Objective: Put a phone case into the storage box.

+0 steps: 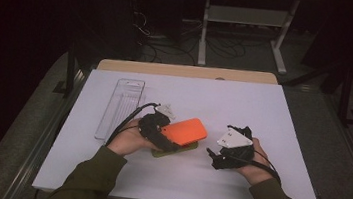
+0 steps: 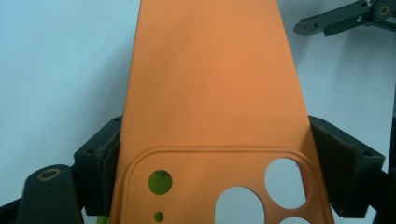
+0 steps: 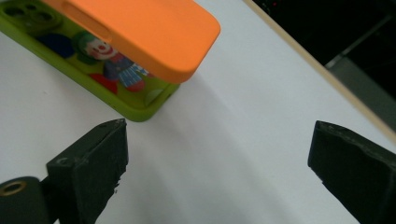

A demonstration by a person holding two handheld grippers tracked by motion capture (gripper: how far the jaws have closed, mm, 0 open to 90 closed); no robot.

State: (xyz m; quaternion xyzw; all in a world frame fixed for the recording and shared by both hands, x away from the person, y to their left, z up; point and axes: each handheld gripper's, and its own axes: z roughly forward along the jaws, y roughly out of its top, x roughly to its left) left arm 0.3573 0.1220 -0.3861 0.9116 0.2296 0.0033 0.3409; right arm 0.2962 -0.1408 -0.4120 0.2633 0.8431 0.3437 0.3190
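Observation:
An orange phone case [image 1: 187, 130] is raised at a tilt over a green phone case [image 1: 174, 152] that lies on the white table [image 1: 263, 114]. My left gripper [image 1: 168, 136] is shut on the orange case [image 2: 210, 84]; its pads [image 2: 108, 158] press both long edges near the camera cut-outs. Green shows through one hole [image 2: 160, 182]. In the right gripper view the orange case [image 3: 140, 32] overhangs the green case [image 3: 107, 70], which has a clown picture inside. My right gripper [image 3: 217, 168] stands open, apart from both cases. In the high view, the right gripper [image 1: 219, 145] is just right of them.
A clear plastic tray [image 1: 121, 106] lies lengthwise at the table's left. The table's far edge meets a wooden strip [image 1: 187, 71]. One jaw of the right gripper [image 2: 345, 18] shows at the top right of the left gripper view.

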